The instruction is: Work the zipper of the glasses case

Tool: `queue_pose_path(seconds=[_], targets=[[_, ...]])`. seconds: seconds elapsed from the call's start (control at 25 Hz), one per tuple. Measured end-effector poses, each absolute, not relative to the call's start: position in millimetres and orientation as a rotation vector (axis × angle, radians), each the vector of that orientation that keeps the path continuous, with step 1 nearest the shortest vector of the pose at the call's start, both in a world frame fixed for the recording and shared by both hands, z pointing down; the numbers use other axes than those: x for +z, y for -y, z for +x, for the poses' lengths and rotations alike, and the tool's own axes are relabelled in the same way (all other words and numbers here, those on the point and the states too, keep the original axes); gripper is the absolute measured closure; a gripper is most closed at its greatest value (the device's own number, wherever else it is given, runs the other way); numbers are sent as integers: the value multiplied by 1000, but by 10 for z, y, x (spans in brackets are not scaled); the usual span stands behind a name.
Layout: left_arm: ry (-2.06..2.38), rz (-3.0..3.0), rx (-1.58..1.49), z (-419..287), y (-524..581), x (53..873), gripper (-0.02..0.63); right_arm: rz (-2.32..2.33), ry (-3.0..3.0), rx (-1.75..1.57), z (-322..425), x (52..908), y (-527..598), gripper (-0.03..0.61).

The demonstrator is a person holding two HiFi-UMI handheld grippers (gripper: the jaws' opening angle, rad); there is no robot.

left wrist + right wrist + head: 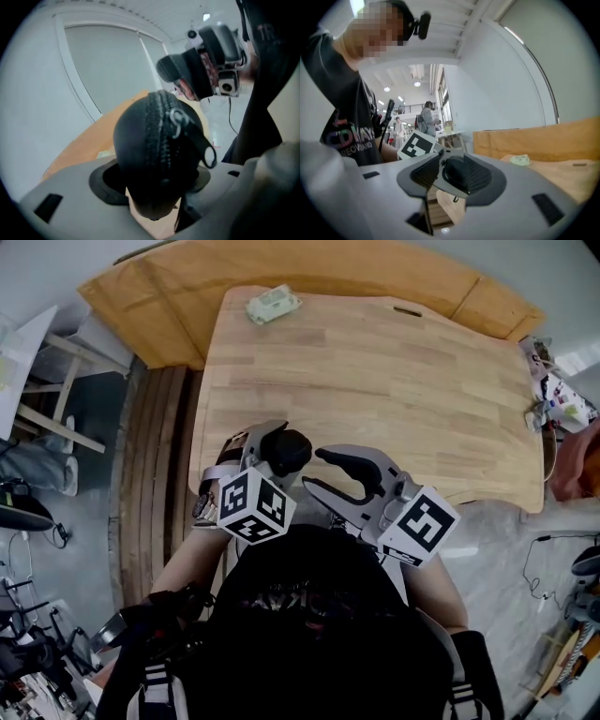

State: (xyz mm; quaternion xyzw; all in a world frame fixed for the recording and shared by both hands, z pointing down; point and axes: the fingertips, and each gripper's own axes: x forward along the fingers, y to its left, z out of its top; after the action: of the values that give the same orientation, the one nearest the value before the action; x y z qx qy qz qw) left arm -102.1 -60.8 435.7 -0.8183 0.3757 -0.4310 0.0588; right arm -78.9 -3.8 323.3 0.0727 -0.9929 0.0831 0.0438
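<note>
Black glasses case (154, 154) is clamped in the left gripper (284, 448); the right gripper (314, 470), parted and empty, should be closed squarely on the zipper pull (200, 143).

Your left gripper (154, 185) has its two grey jaws closed on the black glasses case (150, 145), whose rounded end stands up between the dark pads (107, 180) and fills the middle of the view. The zipper (157, 126) runs up the case's near face, with the silver slider (178, 118) close to the top and its black pull tab (205, 151) hanging down to the right. Beyond the case lie the wooden table (89, 145) and a pale wall (103, 65), and up at the right is what looks like your head-worn camera rig (220, 51), too blurred to be sure.
</note>
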Motion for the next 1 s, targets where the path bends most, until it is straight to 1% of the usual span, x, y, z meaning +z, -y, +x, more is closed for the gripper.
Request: queue_pose_path(seconds=[0.08, 0.12, 0.16, 0.32, 0.4, 0.48, 0.56, 0.64, 0.84, 1.0], targets=[[-1168, -2666, -1152, -995, 584, 4278, 336, 242, 3065, 378, -634, 3228, 120, 393], [-1176, -2795, -1026, -962, 568, 4205, 336, 250, 3068, 417, -568, 3253, 155, 352], [-1174, -2941, -861, -921, 552, 4105, 336, 258, 3065, 452, -510, 3295, 186, 328], [-1028, -3426, -70, -796, 476, 3575, 336, 248, 3069, 680, -382, 3444, 253, 311], [-938, -3532, 209, -783, 453, 3372, 336, 207, 3086, 820, -382, 3459, 252, 303], [-872, -3580, 373, -769, 438, 3248, 336, 152, 3094, 926, -409, 3453, 222, 290], [-820, -3599, 446, -728, 423, 3187, 336, 92, 3091, 999, -456, 3441, 179, 276], [-792, -3605, 457, -685, 412, 3179, 336, 51, 3078, 1024, -531, 3461, 148, 270], [-799, -3596, 377, -618, 405, 3250, 336, 15, 3023, 1034, -724, 3607, 80, 268], [-811, -3610, 338, -463, 493, 3377, 336, 29, 2970, 1067, -647, 3794, 152, 273]])
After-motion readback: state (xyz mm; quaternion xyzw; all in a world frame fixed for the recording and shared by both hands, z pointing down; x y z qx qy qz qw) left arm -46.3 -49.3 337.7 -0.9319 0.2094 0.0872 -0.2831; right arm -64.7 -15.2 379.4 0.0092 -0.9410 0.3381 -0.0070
